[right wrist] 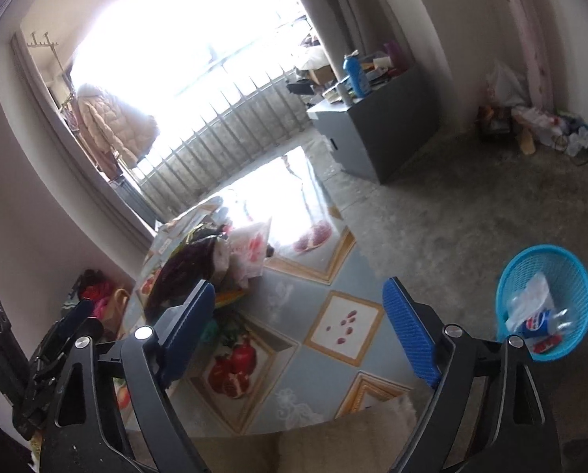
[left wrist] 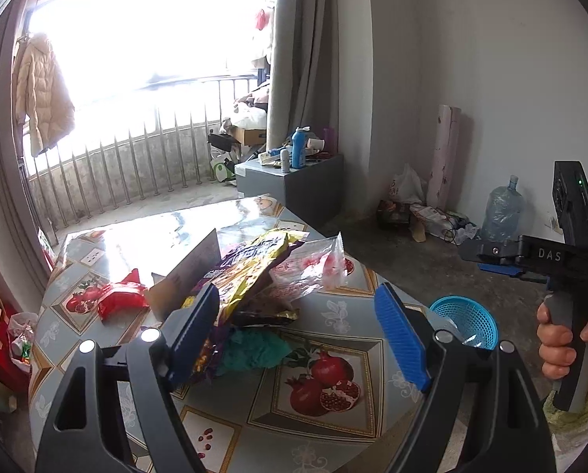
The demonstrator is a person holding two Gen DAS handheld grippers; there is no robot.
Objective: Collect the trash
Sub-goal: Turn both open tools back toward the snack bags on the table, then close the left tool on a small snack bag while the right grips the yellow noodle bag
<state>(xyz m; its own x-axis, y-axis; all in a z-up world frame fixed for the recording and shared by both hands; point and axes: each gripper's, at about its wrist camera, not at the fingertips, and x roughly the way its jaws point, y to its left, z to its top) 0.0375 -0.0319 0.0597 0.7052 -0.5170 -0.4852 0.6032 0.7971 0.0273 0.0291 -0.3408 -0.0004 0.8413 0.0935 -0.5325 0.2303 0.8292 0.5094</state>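
Observation:
A heap of wrappers lies on the pomegranate-print table (left wrist: 335, 429): a yellow and purple snack bag (left wrist: 250, 272), a clear bag with red print (left wrist: 313, 272), a red wrapper (left wrist: 120, 295) and something teal (left wrist: 250, 351). My left gripper (left wrist: 297, 335) hangs open just above the heap's near side, its left pad against the snack bag and its right pad free. My right gripper (right wrist: 299, 333) is open over bare tablecloth (right wrist: 294, 295), with the heap (right wrist: 215, 260) ahead on its left. A blue mesh basket (right wrist: 546, 299) on the floor holds clear plastic and a cup.
The basket (left wrist: 465, 321) stands just past the table's right edge. A hand holds the right gripper's black body (left wrist: 549, 256) above it. Behind are a grey cabinet (left wrist: 305, 185) with bottles, a balcony railing (left wrist: 136, 165), and floor clutter with a water jug (left wrist: 502, 209) by the wall.

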